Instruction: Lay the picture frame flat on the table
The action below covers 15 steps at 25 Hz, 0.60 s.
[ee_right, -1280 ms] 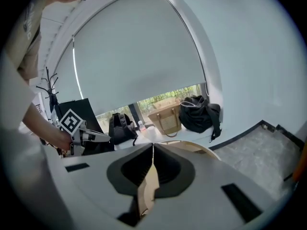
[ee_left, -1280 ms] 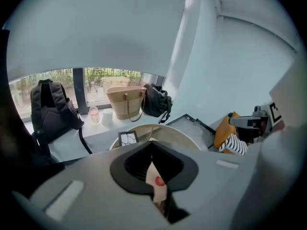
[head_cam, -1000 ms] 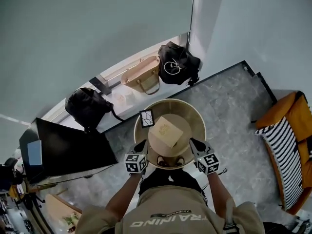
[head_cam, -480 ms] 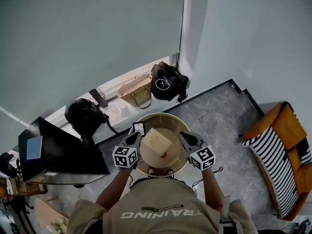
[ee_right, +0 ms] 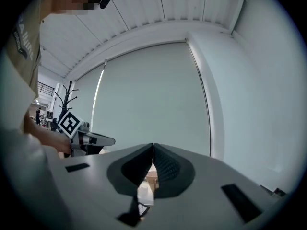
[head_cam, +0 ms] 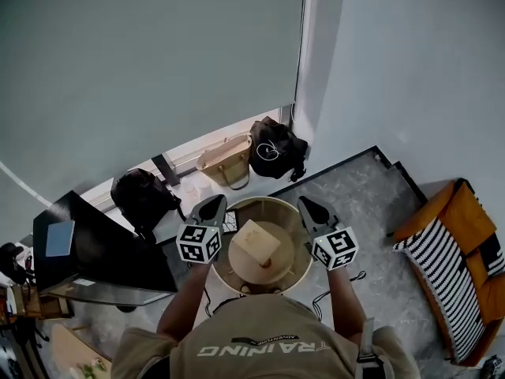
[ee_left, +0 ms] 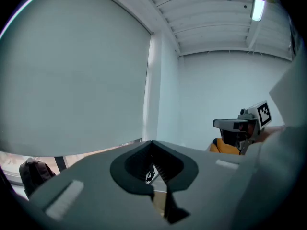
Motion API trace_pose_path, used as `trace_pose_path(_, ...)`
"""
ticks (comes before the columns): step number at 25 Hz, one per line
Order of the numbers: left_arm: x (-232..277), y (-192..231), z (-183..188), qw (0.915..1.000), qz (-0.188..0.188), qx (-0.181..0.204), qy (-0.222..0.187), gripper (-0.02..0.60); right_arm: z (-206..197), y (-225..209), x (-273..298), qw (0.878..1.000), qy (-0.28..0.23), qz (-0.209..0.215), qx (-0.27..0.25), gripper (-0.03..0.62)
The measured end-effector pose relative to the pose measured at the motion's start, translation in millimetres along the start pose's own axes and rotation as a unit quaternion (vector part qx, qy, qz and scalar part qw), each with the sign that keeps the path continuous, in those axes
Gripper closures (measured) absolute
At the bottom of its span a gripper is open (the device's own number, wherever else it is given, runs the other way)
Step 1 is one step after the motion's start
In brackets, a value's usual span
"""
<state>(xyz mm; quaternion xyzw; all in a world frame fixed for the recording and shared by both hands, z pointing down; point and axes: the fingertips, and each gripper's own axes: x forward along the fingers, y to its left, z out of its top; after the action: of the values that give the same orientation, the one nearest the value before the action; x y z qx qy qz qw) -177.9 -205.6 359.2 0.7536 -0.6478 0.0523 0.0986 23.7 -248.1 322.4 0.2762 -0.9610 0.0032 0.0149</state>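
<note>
In the head view a small dark picture frame (head_cam: 230, 223) stands at the far left edge of the round beige table (head_cam: 296, 231), partly hidden behind my left gripper. A tan cardboard box (head_cam: 255, 242) lies in the middle of the table. Both grippers are held high above the table, one on each side of it, pointing away from me. My left gripper (head_cam: 213, 202) (ee_left: 152, 143) is shut with nothing in it. My right gripper (head_cam: 305, 203) (ee_right: 153, 147) is also shut and empty. Each gripper view shows the other gripper against the pale blind and wall.
Along the window wall sit a beige tote (head_cam: 225, 160), a black bag (head_cam: 276, 148) and a black backpack (head_cam: 142, 197). A black desk (head_cam: 102, 251) stands at the left. An orange seat with a striped cushion (head_cam: 454, 267) is at the right. A cable lies on the floor.
Both grippers have risen from beside the table's near edge to well above it, staying shut. The frame and the box have not moved on the table.
</note>
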Motion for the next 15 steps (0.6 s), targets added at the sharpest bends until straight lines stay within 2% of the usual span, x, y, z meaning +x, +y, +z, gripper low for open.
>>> trace_pose_path(4, -3.9, 1.1, 7.6, 0.9999, -0.001, -0.008, -0.007, 0.574, 11.1, -0.9, 6.8, 1.000, -0.015, -0.012, 0.007, 0.586)
trace_pose_path(15, 0.4, 11.3, -15.0, 0.9988, -0.005, -0.045, 0.018, 0.574, -5.0, 4.0, 14.8, 1.000, 0.003, -0.006, 0.005, 0.588)
